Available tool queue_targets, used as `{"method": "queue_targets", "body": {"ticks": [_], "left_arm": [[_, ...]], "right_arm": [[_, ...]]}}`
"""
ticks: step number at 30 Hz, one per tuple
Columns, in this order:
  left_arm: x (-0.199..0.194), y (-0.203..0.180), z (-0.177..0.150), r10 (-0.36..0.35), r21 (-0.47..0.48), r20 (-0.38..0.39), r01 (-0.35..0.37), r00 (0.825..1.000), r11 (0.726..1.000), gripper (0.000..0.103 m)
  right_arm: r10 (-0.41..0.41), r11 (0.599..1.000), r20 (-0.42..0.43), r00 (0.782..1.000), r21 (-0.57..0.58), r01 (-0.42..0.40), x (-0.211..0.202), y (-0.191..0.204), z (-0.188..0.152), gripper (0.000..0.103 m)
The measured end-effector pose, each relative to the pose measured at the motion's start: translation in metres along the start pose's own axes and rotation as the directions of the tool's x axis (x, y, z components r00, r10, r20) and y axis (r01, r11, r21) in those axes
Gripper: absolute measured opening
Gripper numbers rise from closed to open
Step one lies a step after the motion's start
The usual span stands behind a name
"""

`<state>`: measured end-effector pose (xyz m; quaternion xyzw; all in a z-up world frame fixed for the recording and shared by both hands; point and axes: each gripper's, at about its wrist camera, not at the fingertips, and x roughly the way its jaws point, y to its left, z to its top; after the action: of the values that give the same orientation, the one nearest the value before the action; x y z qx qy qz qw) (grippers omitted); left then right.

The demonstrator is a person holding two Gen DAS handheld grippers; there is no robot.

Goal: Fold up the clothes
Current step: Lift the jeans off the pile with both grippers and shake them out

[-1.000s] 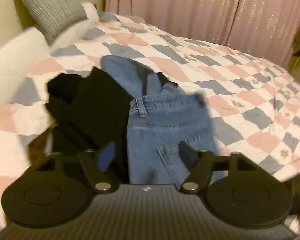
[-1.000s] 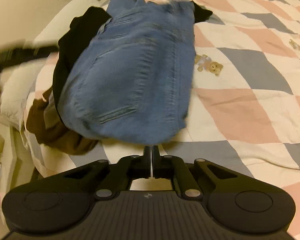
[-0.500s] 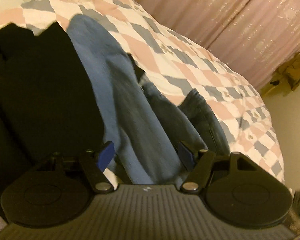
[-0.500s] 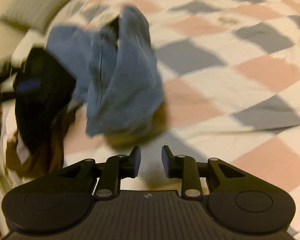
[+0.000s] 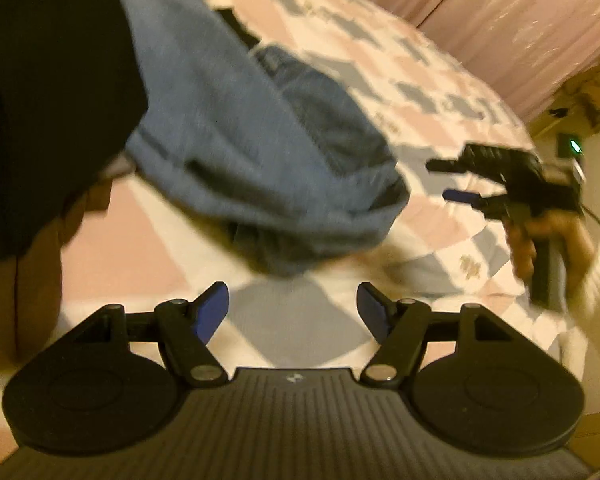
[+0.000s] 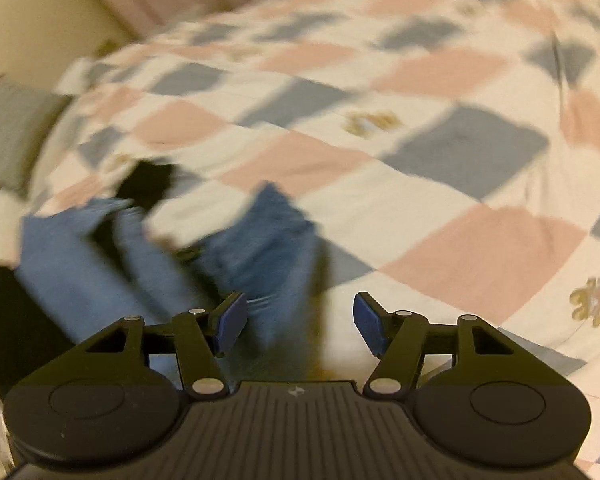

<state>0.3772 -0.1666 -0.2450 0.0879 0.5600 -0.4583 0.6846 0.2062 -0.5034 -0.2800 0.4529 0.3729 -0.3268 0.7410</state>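
Left wrist view: the blue jeans [image 5: 260, 152] lie bunched on the bed [image 5: 440, 80], not folded flat yet. Left tongs [image 5: 293, 312] and right tongs [image 6: 296, 322] both gape wide and hold nothing. Most folding is left.

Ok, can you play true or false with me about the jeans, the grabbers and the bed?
1. The jeans lie crumpled on the quilt. True.
2. The left gripper is squeezing the jeans. False: its fingers are spread apart with nothing between them.
3. The right gripper is open. True.
4. The quilt is plain green. False: it has pink, grey-blue and white squares.
5. A black garment lies beside the jeans. True.
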Motion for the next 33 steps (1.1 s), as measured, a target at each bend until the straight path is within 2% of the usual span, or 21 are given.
{"method": "queue_targets", "body": {"ticks": [3, 7, 8, 9, 10, 13, 15, 18, 20, 23, 24, 25, 27, 29, 30, 33], "left_arm": [[0.006, -0.004, -0.022, 0.047, -0.039, -0.023, -0.048, 0.999, 0.998, 0.066], [0.014, -0.018, -0.051, 0.092, -0.069, -0.034, -0.094, 0.995, 0.993, 0.066], [0.016, -0.023, -0.058, 0.107, -0.069, -0.034, -0.109, 0.994, 0.992, 0.066], [0.017, -0.029, -0.064, 0.121, -0.068, -0.033, -0.123, 0.992, 0.99, 0.066], [0.016, -0.036, -0.069, 0.132, -0.069, -0.027, -0.133, 0.991, 0.989, 0.066], [0.011, -0.054, -0.082, 0.154, -0.077, -0.005, -0.154, 0.988, 0.985, 0.066], [0.004, -0.069, -0.089, 0.169, -0.086, 0.021, -0.167, 0.985, 0.982, 0.066], [-0.011, -0.089, -0.099, 0.191, -0.092, 0.052, -0.186, 0.98, 0.978, 0.066], [-0.023, -0.103, -0.109, 0.209, -0.089, 0.069, -0.203, 0.975, 0.975, 0.066], [-0.035, -0.116, -0.133, 0.237, -0.096, 0.048, -0.231, 0.97, 0.968, 0.066], [-0.037, -0.12, -0.141, 0.244, -0.101, 0.033, -0.239, 0.969, 0.966, 0.067], [-0.034, -0.122, -0.147, 0.242, -0.11, 0.007, -0.24, 0.97, 0.965, 0.067], [-0.028, -0.127, -0.16, 0.237, -0.126, -0.044, -0.241, 0.97, 0.962, 0.067], [-0.014, -0.135, -0.17, 0.197, -0.121, -0.088, -0.207, 0.976, 0.971, 0.069], [-0.006, -0.139, -0.175, 0.183, -0.111, -0.11, -0.195, 0.977, 0.974, 0.07], [0.023, -0.145, -0.19, 0.155, -0.116, -0.164, -0.175, 0.974, 0.978, 0.072]], "right_arm": [[0.054, 0.998, -0.032, 0.998, 0.034, -0.053, 0.039, -0.017, 0.016, 0.062], [0.112, 0.991, -0.125, 0.986, 0.084, -0.102, 0.089, -0.024, 0.025, 0.063], [0.143, 0.988, -0.147, 0.979, 0.084, -0.131, 0.097, -0.024, 0.023, 0.039], [0.16, 0.986, -0.162, 0.974, 0.08, -0.149, 0.099, -0.024, 0.019, 0.007], [0.156, 0.987, -0.153, 0.976, 0.073, -0.147, 0.094, -0.024, 0.014, 0.005], [0.217, 0.973, -0.1, 0.971, 0.104, -0.207, 0.058, -0.034, -0.004, 0.004], [0.255, 0.96, -0.076, 0.964, 0.14, -0.243, 0.021, -0.042, -0.028, 0.003], [0.29, 0.949, -0.036, 0.956, 0.14, -0.283, -0.049, -0.048, -0.086, 0.003], [0.307, 0.944, -0.045, 0.951, 0.139, -0.298, -0.091, -0.051, -0.134, 0.004], [0.351, 0.936, -0.193, 0.916, 0.091, -0.339, -0.129, -0.057, -0.205, 0.007], [0.353, 0.936, -0.239, 0.905, 0.078, -0.344, -0.137, -0.062, -0.223, 0.012], [0.341, 0.939, -0.287, 0.895, 0.064, -0.337, -0.144, -0.071, -0.234, 0.019], [0.317, 0.945, -0.36, 0.878, 0.045, -0.323, -0.157, -0.094, -0.249, 0.021], [0.29, 0.955, -0.346, 0.892, 0.049, -0.292, -0.176, -0.127, -0.245, 0.025], [0.264, 0.964, -0.329, 0.907, 0.046, -0.263, -0.184, -0.142, -0.241, 0.032], [0.153, 0.988, -0.248, 0.957, 0.043, -0.147, -0.208, -0.183, -0.228, 0.035]]}}
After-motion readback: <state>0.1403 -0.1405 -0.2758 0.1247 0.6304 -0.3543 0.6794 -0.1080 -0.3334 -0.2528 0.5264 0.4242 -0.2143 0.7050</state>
